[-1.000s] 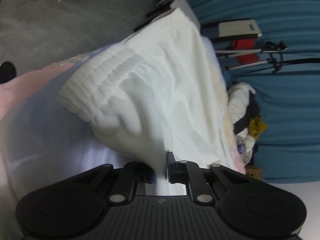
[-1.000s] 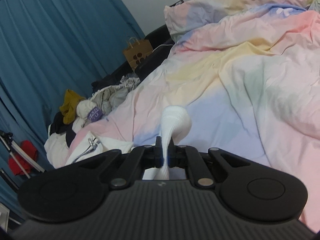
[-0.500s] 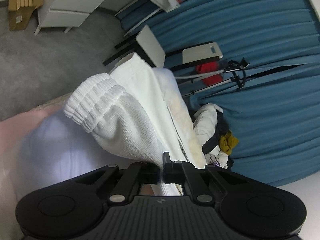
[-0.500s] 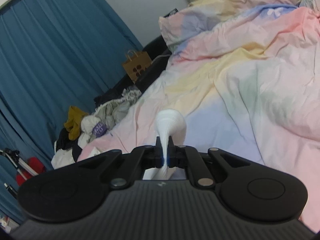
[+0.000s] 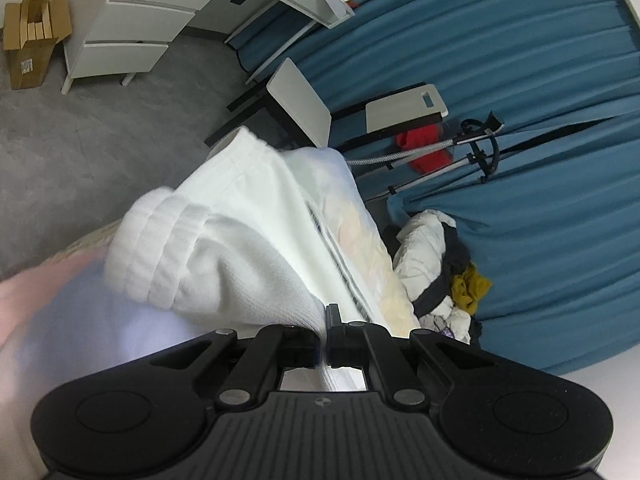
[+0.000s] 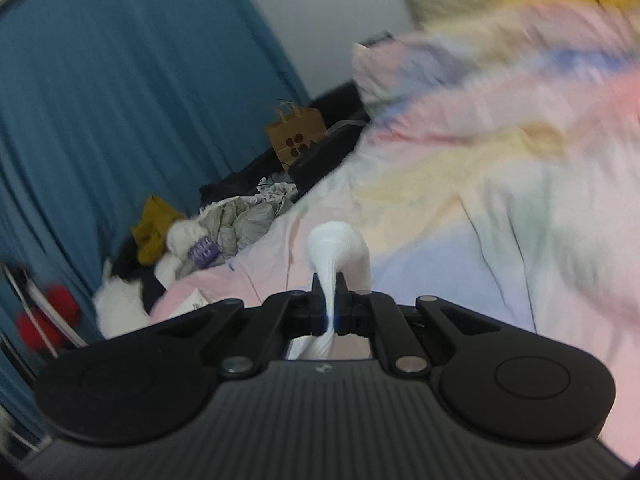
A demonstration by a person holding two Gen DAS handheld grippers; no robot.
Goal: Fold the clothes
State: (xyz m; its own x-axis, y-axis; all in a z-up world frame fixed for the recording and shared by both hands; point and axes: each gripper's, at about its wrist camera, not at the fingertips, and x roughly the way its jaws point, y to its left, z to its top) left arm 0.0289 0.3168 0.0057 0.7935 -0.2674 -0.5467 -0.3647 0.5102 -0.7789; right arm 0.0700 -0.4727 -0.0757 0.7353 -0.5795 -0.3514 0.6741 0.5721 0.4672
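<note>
While both views are blurred in places, the holdings can be listed as follows.

Item 1: left hand-held gripper (image 5: pixel 323 334), black, jaws pressed together on a fold of the white garment (image 5: pixel 240 248). The cloth rises from the jaws toward 11 o'clock in the left wrist view, ending in a thick ribbed cuff (image 5: pixel 148 252) at about 9 o'clock of the garment. It hangs above the bed (image 5: pixel 72 320), whose pale lilac and pink cover shows at lower left.

Item 2: right hand-held gripper (image 6: pixel 329 304), black, jaws clamped on another bunch of the same white garment (image 6: pixel 338 248), which bulges in a rounded knob just past the fingertips and trails down between them.

Item 3: duvet (image 6: pixel 500 168), pastel pink, yellow, blue and green, rumpled, filling the 1 to 4 o'clock part of the right wrist view.

Item 4: pile of clothes (image 6: pixel 200 240) beside the bed at 9 o'clock, with a mustard piece and grey and white pieces; the same pile (image 5: pixel 440 264) appears at 3 o'clock in the left wrist view.

Item 5: brown paper bag (image 6: pixel 296 136), at 12 o'clock from the gripper, near the bed's edge.

Item 6: blue curtain (image 5: pixel 520 60), full height, behind a stand (image 5: pixel 472 148) carrying something red.

Item 7: white drawer unit (image 5: pixel 132 36) and cardboard box (image 5: pixel 32 36) on grey carpet, at 10 to 11 o'clock.
</note>
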